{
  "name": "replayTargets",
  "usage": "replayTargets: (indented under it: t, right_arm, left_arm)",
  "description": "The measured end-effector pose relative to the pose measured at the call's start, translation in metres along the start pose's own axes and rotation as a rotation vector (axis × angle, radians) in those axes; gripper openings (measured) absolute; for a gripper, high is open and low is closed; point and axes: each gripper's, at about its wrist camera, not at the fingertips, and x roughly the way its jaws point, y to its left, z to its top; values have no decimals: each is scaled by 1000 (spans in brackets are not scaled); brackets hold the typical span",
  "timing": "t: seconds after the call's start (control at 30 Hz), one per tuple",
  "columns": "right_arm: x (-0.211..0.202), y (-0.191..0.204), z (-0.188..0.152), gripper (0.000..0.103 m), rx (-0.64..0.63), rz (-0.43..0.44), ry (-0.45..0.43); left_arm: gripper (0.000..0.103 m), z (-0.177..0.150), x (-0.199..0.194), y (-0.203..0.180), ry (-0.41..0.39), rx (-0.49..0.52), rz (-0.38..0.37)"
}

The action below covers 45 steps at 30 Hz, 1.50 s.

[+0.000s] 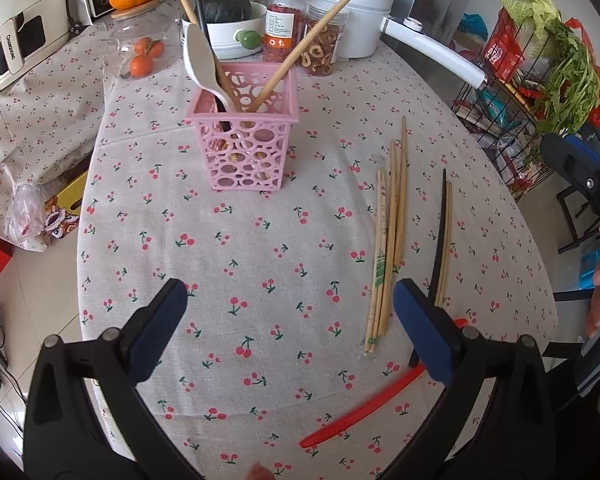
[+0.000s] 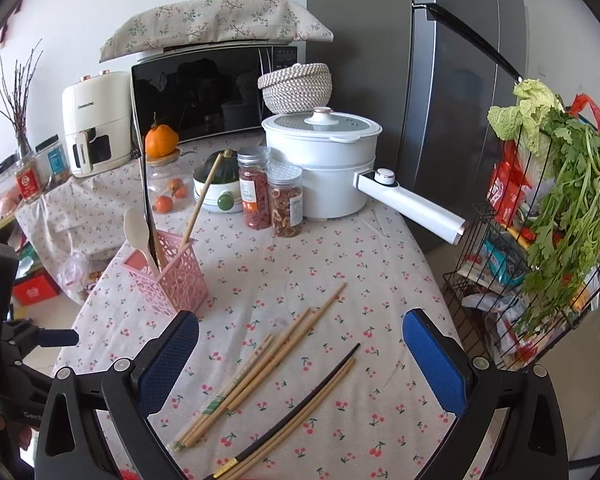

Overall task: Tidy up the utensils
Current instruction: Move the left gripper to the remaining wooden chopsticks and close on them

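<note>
A pink openwork basket stands on the cherry-print tablecloth. It holds a white spoon, a black stick and two wooden chopsticks. A loose bundle of wooden chopsticks lies flat on the cloth. Beside it lie a black chopstick and a wooden one. A red utensil lies near the table's front edge. My left gripper is open above the cloth, left of the bundle, with nothing between its fingers. My right gripper is wide open above the loose chopsticks, touching none.
At the back of the table stand a white pot with a long handle, two jars, a bowl with a squash and a glass jar of oranges. A wire rack of vegetables stands off the table's right edge.
</note>
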Motion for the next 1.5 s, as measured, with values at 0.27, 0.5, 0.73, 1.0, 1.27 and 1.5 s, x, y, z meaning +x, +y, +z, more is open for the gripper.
replayTargets:
  t: [0.27,0.5,0.73,1.0,1.27,1.5]
  right_arm:
    - [23,-48,-8,103,122,-17,172]
    - [33,-91,-10,103,246,-41,237]
    - [38,-122,-10,103,349,-48,265]
    - [40,-132,-9,103,379,-25,278]
    - [43,-138,-6,103,411,-19,273]
    - [44,-138,-6,103,423,-17,278]
  left_arm:
    - [102,11,16,-28,-10,16,-32]
    - [102,34,41,-64,-61,49,-1]
    - [102,71,85,-90,-88,48,35]
    - [81,94,121,-102,-41,17,88]
    - [31,102,143,-106,17,-13,-9]
    - [29,104,149,-117,28,54,10]
